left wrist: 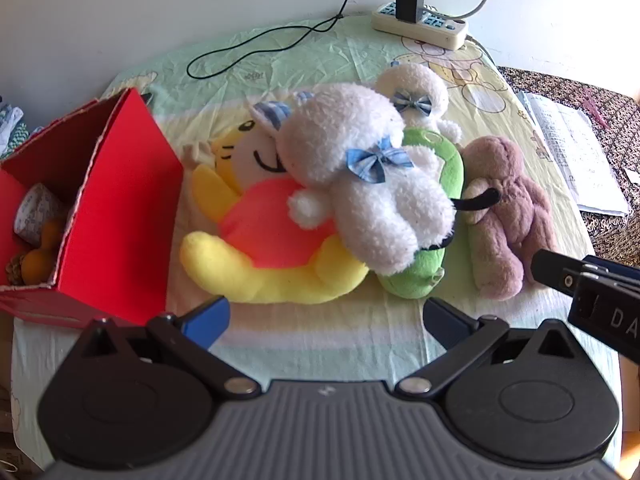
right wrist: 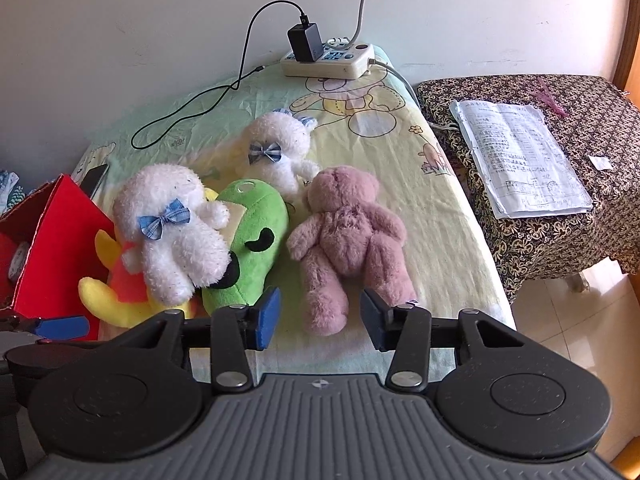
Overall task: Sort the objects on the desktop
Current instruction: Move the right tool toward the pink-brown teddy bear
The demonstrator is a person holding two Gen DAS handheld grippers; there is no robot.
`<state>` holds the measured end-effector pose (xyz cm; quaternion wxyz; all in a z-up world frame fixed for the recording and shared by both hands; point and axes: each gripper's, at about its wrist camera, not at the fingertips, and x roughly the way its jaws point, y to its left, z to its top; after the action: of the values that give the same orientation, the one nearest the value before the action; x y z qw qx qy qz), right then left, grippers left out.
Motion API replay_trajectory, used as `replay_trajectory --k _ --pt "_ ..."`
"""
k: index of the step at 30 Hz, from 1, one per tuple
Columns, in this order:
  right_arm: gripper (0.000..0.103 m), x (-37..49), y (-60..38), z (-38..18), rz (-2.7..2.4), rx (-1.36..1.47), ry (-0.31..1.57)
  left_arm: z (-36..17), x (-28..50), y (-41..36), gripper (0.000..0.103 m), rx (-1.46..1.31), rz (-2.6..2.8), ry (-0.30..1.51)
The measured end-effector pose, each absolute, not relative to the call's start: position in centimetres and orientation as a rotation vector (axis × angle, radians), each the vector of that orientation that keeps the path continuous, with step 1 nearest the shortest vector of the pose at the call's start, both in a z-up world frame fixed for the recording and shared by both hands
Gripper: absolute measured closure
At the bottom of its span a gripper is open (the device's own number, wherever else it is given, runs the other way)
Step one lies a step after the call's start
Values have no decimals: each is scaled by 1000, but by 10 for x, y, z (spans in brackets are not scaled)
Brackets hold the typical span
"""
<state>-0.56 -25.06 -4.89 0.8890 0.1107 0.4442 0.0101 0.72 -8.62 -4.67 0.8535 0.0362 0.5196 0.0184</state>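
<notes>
Nearest the onlooker, the left gripper (left wrist: 326, 316) stands with its blue-padded fingers (left wrist: 208, 320) spread wide and holding nothing, just short of the toy pile. The right gripper (right wrist: 320, 318) is likewise spread, nothing between its fingers (right wrist: 267, 316); the foot of the mauve plush teddy bear (right wrist: 346, 236) lies just ahead of the gap, not touched.

Both hover over a surface covered by a pale green and yellow cartoon-print cloth (right wrist: 420, 200).

Toy pile, mid-surface: a yellow plush cat in a red shirt (left wrist: 272, 248) lies at the bottom left. A green plush toy with black markings (right wrist: 250, 240) lies beside it. A large white fluffy plush with a blue checked bow (left wrist: 372, 192) rests across both. The mauve bear lies at the right, touching the green toy. A smaller white plush with a blue bow (right wrist: 276, 152) sits behind the pile.

Left edge: an open red cardboard box (left wrist: 116, 200), holding a patterned paper cup (left wrist: 38, 212) and orange rounded items (left wrist: 40, 252); their nature cannot be told.

Far edge, by the wall: a cream power strip (right wrist: 328, 62) carrying a black plug-in charger (right wrist: 305, 42), its black cable (right wrist: 200, 108) looping across the cloth.

Off to the right: a stapled stack of printed papers (right wrist: 520, 156) on a brown patterned cloth-covered stand (right wrist: 580, 220).
</notes>
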Motion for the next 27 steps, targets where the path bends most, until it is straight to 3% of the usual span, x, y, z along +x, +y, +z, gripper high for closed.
replay_trajectory --k 15,27 --pt "54 1 -258 -52 47 268 932 -50 10 -89 0 99 44 1107" --pt "54 11 -290 -51 67 335 891 -37 -3 -91 2 103 -131 993"
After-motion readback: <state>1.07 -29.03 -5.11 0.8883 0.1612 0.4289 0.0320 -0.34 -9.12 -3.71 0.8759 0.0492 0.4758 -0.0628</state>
